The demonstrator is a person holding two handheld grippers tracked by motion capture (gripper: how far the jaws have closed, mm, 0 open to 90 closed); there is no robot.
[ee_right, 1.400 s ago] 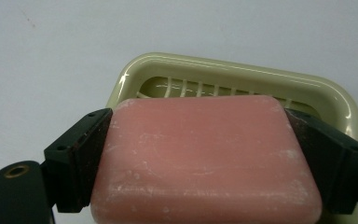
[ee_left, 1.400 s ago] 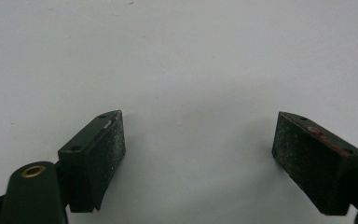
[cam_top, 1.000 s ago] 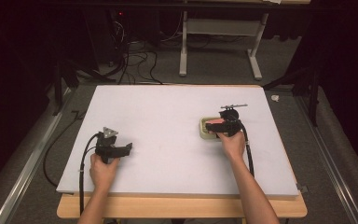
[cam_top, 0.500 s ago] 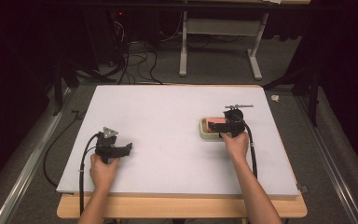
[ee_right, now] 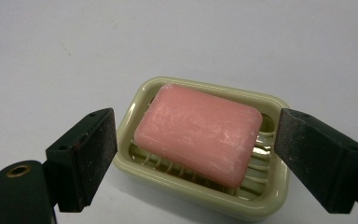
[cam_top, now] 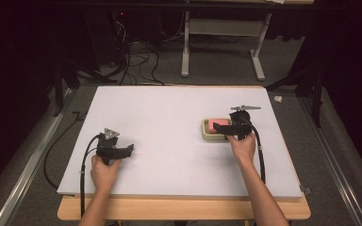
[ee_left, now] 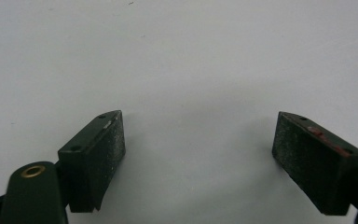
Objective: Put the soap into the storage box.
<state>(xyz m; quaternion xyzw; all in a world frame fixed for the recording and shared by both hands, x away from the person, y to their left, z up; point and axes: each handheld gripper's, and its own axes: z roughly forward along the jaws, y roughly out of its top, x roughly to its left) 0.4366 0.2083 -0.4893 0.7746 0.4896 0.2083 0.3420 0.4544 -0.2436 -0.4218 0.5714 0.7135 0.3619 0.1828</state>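
Pink soap bar (ee_right: 199,133) lying aslant in a pale green ribbed dish (ee_right: 182,179), which stands on the right half of the white worktop (cam_top: 169,122). Right claw (ee_right: 193,158) spread wide, jaws flanking the dish, gripping nothing; whether they touch its rim cannot be told. In the high view this claw partly hides the dish. Left claw (ee_left: 198,156), likewise wide open and empty, rests over bare worktop, well apart.
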